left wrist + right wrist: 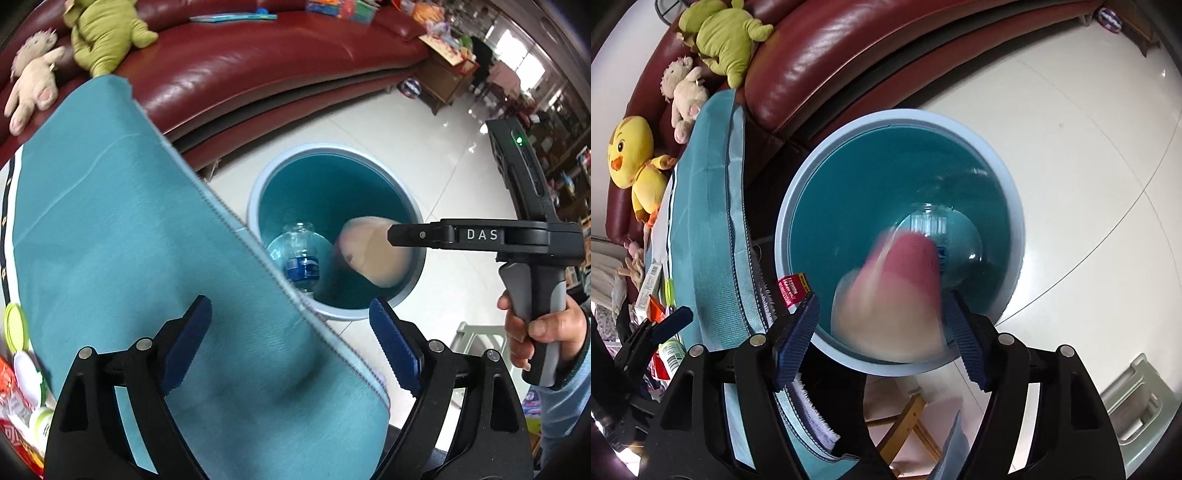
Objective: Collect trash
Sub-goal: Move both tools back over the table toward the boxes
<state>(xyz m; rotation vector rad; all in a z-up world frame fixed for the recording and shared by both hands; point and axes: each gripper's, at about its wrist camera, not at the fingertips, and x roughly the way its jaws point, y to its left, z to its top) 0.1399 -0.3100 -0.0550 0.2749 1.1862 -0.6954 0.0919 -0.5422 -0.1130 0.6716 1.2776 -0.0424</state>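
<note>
A round bin with a pale blue rim [255,192] [783,229] stands on the floor beside the table. A clear plastic bottle [301,254] [960,236] with a blue label lies inside it. A blurred pink and beige piece of trash [369,254] [890,295] is over the bin's mouth, just under my right gripper's fingers [417,235]. My right gripper [882,299] is open above the bin, and the blurred piece fills the gap between its pads. My left gripper [290,306] stands wide open and empty over the table's edge.
A teal cloth [110,221] [701,221] covers the table, with packets and lids [18,387] at its left. A red leather sofa [258,62] with plush toys [720,37] curves behind. A hand [535,332] grips the right tool. A wooden stool [908,417] stands below.
</note>
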